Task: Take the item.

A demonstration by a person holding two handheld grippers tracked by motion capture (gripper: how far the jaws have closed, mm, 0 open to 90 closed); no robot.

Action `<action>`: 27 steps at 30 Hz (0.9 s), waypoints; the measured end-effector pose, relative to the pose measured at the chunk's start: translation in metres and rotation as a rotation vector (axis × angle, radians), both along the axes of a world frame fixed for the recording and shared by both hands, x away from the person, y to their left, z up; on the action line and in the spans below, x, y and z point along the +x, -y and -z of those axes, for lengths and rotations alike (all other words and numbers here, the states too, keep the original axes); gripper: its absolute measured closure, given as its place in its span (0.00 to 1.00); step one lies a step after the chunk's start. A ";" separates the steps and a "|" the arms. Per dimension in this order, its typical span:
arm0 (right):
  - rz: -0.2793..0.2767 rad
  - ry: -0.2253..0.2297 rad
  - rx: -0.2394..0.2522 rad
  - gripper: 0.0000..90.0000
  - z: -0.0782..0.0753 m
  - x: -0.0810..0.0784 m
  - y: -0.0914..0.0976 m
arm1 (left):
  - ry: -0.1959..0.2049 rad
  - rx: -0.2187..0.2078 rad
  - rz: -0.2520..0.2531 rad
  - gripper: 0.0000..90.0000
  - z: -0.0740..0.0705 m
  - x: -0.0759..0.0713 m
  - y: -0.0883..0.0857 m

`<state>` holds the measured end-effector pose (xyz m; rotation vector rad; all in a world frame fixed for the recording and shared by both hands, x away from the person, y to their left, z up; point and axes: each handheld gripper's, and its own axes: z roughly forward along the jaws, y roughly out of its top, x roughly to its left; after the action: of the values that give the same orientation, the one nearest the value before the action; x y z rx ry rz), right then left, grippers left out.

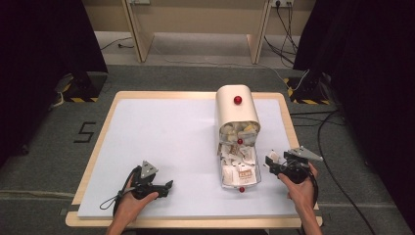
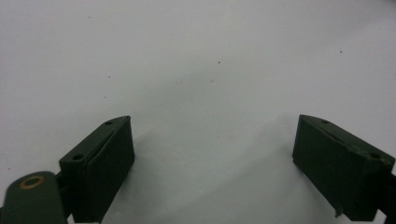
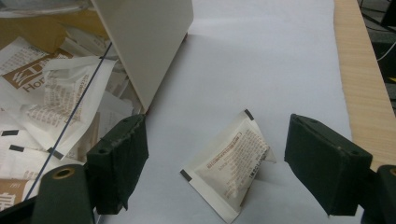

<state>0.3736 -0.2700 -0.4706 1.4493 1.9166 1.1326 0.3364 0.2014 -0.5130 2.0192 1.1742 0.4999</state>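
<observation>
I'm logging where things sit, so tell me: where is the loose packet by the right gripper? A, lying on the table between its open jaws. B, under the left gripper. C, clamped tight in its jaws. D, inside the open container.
A: in the right gripper view the packet lies on the white table between the spread jaws of the right gripper, touching neither, outside the container.

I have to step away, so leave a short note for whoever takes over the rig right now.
Left gripper: open, holding nothing, over the bare white mat.
Right gripper: open, its jaws standing either side of one sachet lying on the mat, not yet gripped.
Cream bin lies on its side, clear lid open, more sachets spilling out.
Done: one sachet is out beside the bin.
Left: probably close on that sachet; the rest remain in the bin.
</observation>
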 end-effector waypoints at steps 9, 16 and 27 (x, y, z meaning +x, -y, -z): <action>-0.010 0.006 0.001 0.25 -0.001 -0.004 -0.001 | 0.000 0.000 0.000 0.13 0.000 0.000 0.000; -0.023 0.010 0.002 0.25 -0.002 -0.010 -0.002 | 0.000 0.000 0.000 0.13 0.000 0.000 0.000; -0.040 0.008 0.003 0.25 -0.001 -0.017 -0.005 | 0.000 0.000 0.000 0.13 0.000 0.000 0.000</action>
<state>0.3564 -0.2653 -0.4692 1.4113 1.9473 1.1585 0.3363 0.2014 -0.5131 2.0190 1.1742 0.5004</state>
